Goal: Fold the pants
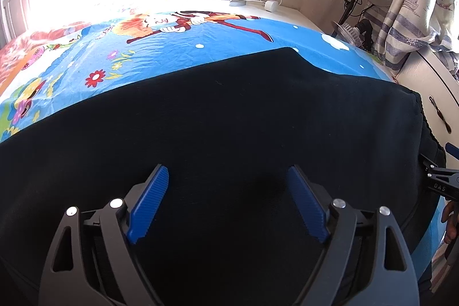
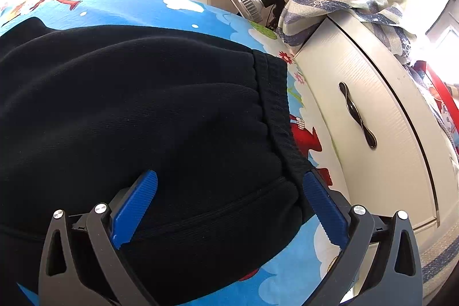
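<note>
Folding cleanly here depends on both grippers taking matching bites of the near edge before any lift. The black pants [image 1: 229,116] lie spread flat across the bed [image 1: 178,48], over its cartoon-printed blue sheet, with the ribbed waistband [image 2: 275,93] toward the bed's right edge, beside the white cabinet [image 2: 373,111]. The left gripper [image 1: 228,185] hovers low over the middle of the fabric, jaws spread wide and holding nothing. The right gripper [image 2: 229,191] sits at the waistband's near corner, jaws likewise released, one blue pad over the cloth and the other just past the band over the sheet; whether either pad touches cannot be told. A sound approach would be to lower each gripper onto the near hem, pinch every layer rather than just the top one, then carry the edge toward the far side of the bed together and level, so the crease runs straight and the waistband does not skew.
</note>
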A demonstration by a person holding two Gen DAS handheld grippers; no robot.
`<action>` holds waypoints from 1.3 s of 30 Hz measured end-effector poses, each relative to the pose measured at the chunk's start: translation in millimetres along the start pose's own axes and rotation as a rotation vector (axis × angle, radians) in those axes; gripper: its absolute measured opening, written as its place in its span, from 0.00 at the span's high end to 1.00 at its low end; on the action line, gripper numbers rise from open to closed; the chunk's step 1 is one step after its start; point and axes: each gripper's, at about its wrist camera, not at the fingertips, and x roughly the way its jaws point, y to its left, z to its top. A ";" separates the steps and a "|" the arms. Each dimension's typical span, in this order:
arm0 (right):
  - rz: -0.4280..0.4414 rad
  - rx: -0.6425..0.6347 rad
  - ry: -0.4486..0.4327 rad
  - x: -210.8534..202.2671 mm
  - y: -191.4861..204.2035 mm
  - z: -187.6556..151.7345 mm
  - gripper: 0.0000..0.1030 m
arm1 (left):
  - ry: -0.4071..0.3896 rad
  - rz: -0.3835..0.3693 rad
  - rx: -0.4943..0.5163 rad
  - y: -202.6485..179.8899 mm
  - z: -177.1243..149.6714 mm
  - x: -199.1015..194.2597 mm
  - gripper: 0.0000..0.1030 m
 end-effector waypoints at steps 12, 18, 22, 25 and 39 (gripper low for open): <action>-0.016 -0.004 -0.016 -1.1 3.4 -1.7 0.04 | 0.014 -0.117 -0.112 49.9 6.9 -11.3 0.26; -0.013 0.002 -0.019 -0.9 2.8 -2.0 0.04 | 0.007 -0.106 -0.291 170.1 13.0 -22.5 0.50; -0.001 -0.002 -0.015 0.0 0.8 -0.9 0.04 | -0.008 0.024 -0.345 238.6 20.0 -41.1 0.49; 0.018 -0.004 -0.007 1.6 -1.7 0.7 0.04 | -0.016 0.075 -0.392 279.3 16.5 -58.3 0.41; -0.006 -0.050 0.012 -2.5 -1.2 8.0 0.04 | 0.037 0.066 -0.394 357.8 -16.5 -95.7 0.36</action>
